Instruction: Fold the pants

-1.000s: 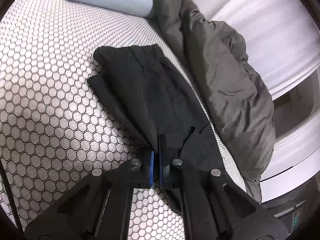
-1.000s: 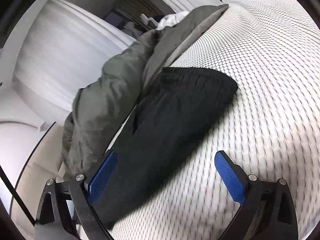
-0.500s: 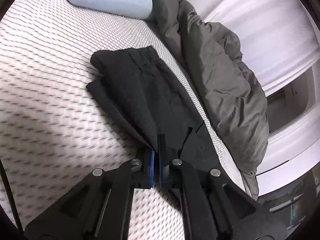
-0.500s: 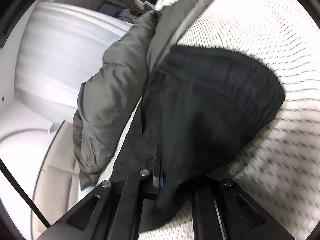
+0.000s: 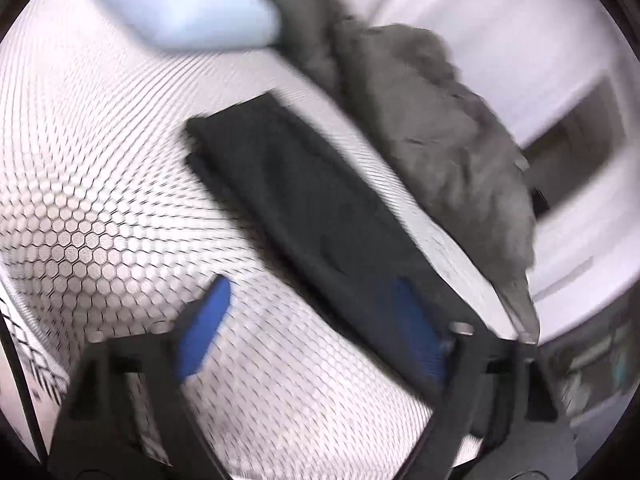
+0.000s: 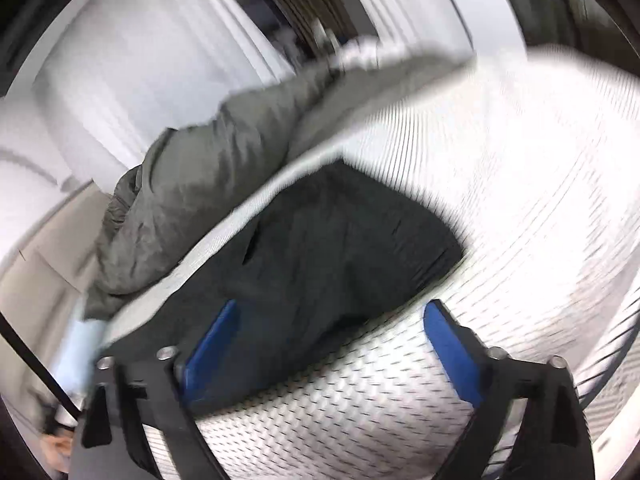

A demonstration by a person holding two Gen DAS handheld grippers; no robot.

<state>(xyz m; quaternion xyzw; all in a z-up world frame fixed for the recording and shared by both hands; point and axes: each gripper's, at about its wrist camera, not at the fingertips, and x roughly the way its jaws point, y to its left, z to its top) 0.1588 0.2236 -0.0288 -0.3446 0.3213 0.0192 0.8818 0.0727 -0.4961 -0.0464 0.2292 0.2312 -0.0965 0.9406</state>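
left wrist — 1 pants [image 5: 304, 200], 1 pillow [image 5: 192, 8]

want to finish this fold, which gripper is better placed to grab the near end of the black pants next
Right, probably. The right gripper is open, its jaws just opened, and the pants bunch between its pads. The left gripper is also open, with only the pants' edge by one pad.

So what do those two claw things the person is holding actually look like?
Both look alike. The left gripper and the right gripper are each a black, angular plastic frame with cut-out openings and small silver bolt heads. Each ends in two flat fingers faced with bright blue pads. A thin black cable runs along the left edge of both views. No sleeves show.
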